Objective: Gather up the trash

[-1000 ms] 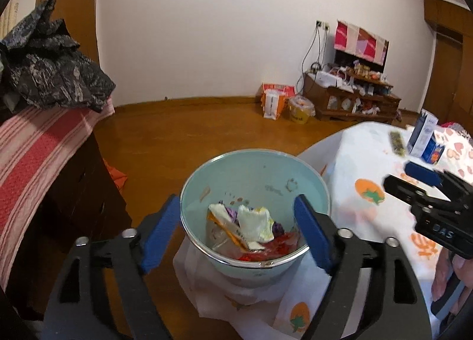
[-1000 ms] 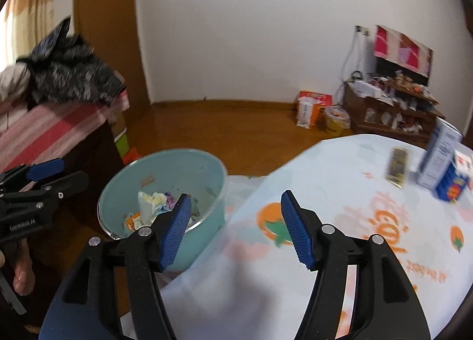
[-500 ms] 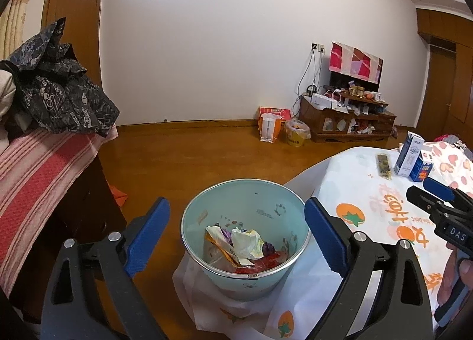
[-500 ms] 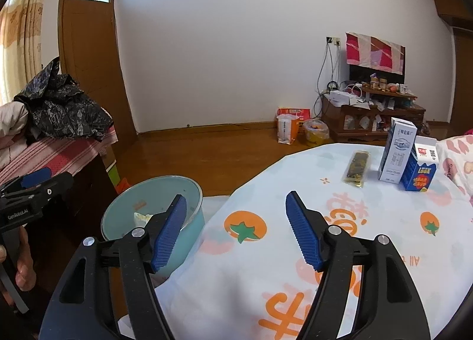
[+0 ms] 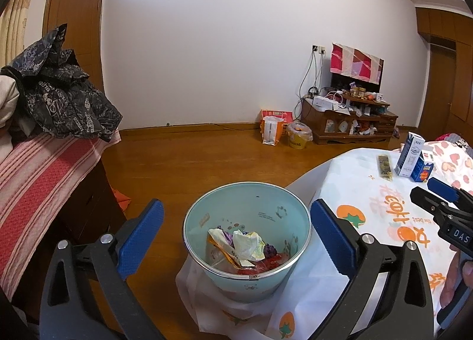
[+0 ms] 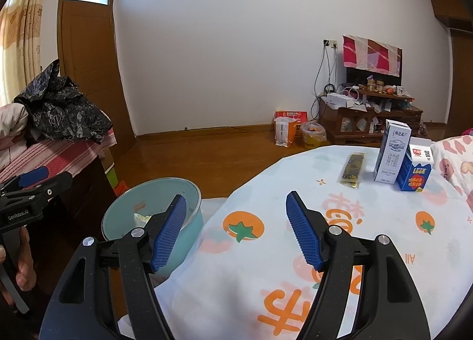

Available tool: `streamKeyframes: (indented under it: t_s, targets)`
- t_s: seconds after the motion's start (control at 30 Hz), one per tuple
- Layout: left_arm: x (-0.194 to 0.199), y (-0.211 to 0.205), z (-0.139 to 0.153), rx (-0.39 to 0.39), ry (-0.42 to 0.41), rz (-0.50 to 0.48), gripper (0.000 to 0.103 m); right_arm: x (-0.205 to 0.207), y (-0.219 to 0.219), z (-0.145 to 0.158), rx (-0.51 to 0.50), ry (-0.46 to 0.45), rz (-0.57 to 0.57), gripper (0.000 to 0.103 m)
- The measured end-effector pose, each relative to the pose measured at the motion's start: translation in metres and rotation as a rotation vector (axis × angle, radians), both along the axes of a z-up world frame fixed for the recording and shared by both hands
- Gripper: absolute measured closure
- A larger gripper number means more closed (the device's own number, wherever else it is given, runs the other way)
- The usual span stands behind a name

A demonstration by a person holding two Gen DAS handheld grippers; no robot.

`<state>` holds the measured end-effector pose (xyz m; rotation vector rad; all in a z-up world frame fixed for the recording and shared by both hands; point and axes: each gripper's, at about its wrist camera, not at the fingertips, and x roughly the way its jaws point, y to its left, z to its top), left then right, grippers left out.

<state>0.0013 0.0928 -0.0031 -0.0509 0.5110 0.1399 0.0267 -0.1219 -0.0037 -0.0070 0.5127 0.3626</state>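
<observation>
A pale blue trash bin (image 5: 251, 286) stands on a white cloth beside the table, with crumpled wrappers (image 5: 245, 246) in its bottom. My left gripper (image 5: 236, 206) hovers over it. Its jaws are opening, and the blue pads stand wide of the rim without touching it. My right gripper (image 6: 235, 196) is open above the table's near edge with nothing between its fingers; the bin (image 6: 133, 215) is to its left. Farther back on the tablecloth (image 6: 369, 221) lie a dark snack wrapper (image 6: 353, 170), a white carton (image 6: 391, 152) and a blue carton (image 6: 414, 174).
A dark cabinet under a red striped cloth (image 5: 44, 180), with a black jacket (image 5: 59, 103) on top, stands close on the left. Bare wooden floor (image 5: 192, 156) stretches behind the bin. A cluttered TV stand (image 5: 348, 121) and bags (image 5: 272, 130) line the far wall.
The left pads, which flanked the bin's sides, have spread wide and lifted clear of it. The right gripper has swung away from the bin toward the table, bringing the cartons into view.
</observation>
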Motion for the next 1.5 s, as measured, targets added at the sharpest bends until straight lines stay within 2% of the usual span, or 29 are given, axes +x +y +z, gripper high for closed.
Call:
streamKeyframes:
  t_s: [0.57,0.97,1.5]
  targets:
    - [0.0,0.0,-0.003,0.007,0.011,0.008,0.006,-0.003,-0.003,0.002,-0.009,-0.011,-0.003,0.03]
    - [0.004,-0.007,-0.006,0.056,0.03,0.019,0.006,-0.005,-0.002,0.003,-0.015,-0.026,-0.011,0.029]
    - [0.007,-0.011,-0.012,0.072,0.048,0.006,0.006,-0.005,-0.008,-0.001,-0.021,-0.028,-0.018,0.029]
